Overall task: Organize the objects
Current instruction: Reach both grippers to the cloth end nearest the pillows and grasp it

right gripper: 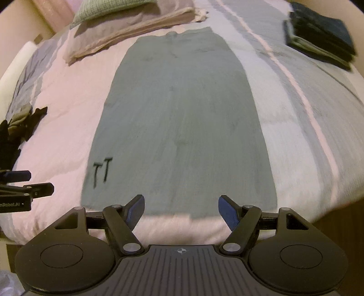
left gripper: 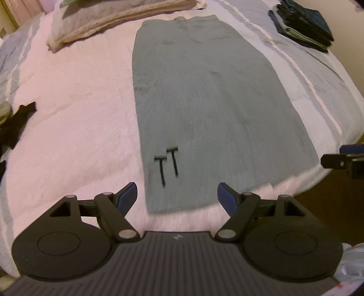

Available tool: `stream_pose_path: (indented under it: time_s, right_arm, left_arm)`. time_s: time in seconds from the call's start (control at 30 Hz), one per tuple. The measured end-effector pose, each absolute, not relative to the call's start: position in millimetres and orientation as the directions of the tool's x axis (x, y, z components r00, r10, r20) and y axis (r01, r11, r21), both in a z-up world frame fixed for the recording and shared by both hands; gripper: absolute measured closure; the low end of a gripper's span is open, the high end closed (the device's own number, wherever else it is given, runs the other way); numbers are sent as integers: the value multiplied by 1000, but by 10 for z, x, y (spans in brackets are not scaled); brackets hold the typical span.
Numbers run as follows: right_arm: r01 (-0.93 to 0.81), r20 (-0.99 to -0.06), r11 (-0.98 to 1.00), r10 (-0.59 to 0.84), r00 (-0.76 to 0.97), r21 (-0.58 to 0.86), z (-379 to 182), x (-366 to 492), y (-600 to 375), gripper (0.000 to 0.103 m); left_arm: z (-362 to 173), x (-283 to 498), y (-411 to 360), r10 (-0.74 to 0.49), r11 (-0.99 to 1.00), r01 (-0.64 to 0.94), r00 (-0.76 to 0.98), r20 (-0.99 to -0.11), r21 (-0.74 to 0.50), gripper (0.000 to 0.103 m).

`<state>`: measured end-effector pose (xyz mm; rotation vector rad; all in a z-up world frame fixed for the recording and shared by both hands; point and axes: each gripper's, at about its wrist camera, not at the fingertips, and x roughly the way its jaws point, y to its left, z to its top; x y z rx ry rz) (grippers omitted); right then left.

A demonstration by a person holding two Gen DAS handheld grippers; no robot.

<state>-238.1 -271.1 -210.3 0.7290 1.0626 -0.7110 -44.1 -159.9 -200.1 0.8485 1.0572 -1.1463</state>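
So rn there's a long grey-green knit garment (left gripper: 204, 109) laid out flat on the bed w/ the pink fuzzy blanket (left gripper: 79, 113), near hem facing both tools, far end up by the folded beige-and-grey towel stack (left gripper: 113, 20). It's got a black "TT" mark (left gripper: 167, 165) stitched or printed near the near-left corner. Can't tell if it's a skirt or folded pants tbh, the weave is blurry

Left gripper (left gripper: 177, 195) has its blue pads spread wide w/ nothing between them, hanging right over the near hem by the left corner. Right gripper (right gripper: 181, 208) same deal, fingers wide apart and empty, sitting over the hem more toward the right side. Neither is touching cloth afaict. Looks like the setup for grabbing the two bottom corners and folding it up toward the far end, but that's my guess

Stuff that could go sideways imo:
- the blanket is fluffy, so a pinch that goes too deep prob grabs blanket pile along w/ the hem and drags the whole cover
- the hem is thin and flat, so a shallow pinch could just slide off
- if one side catches and the other doesn't, the fold goes crooked and bunches up
- it looks like more than one layer, so catching only the top one would peel it open

Other things around: dark folded clothes pile (right gripper: 320, 34) far right, black and olive crumpled clothes (right gripper: 20, 127) on the left edge, both well apart from the garment
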Motion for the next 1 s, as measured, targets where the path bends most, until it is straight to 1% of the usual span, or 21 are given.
stream_pose_path:
  time_s: [0.07,0.17,0.27,0.33,0.43,0.57,0.63,0.73,0.8,0.9,1.0]
  right_arm:
    - [778,-937,602,-137,323,180,-2262,-2270,-3131,34]
    - [728,-935,666,-129,331,165,-2491,-2067,-3745,34]
    - [665,-926,731,-132,353,149,-2756,-1822,-4341,34]
    - [619,-922,775,-138,361,127,-2943,-1633,-4727,34]
    - [561,-912,823,-163,376,84,-3213,-1295,-5328,34]
    - [499,-883,864,-177,435,73,-3463,-889,-6014,34]
    - [498,-867,862,-170,469,100,-3574,-729,-6367,34]
    - [533,-827,837,-206,523,128,-3679,-531,-6920,34]
    - [543,-795,830,-244,556,125,-3707,-422,-7216,34]
    - [565,-765,812,-271,584,144,-3776,-264,-7595,35]
    - [588,-756,779,-249,606,215,-3921,-88,-7933,36]
  left_arm:
    - [-2163,-334,-1914,-266,247,969,70,-961,2,28]
    - [-2443,-141,-2437,-270,270,962,37,-962,-39,28]
    - [-2758,75,-2959,-289,279,959,34,-957,-50,28]
    - [-2980,246,-3324,-306,265,962,23,-952,-62,29]
    - [-3251,521,-3869,-339,223,974,34,-940,-45,31]
    - [-3450,948,-4543,-434,153,988,34,-900,-36,31]
    - [-3538,1218,-4866,-482,134,991,39,-876,-29,32]
    - [-3641,1651,-5331,-535,121,993,51,-843,-17,35]
    - [-3674,1907,-5582,-562,128,991,53,-826,-24,35]
    - [-3723,2205,-5975,-586,122,991,24,-810,-59,35]
    - [-3837,2377,-6270,-572,97,992,-13,-820,-84,36]
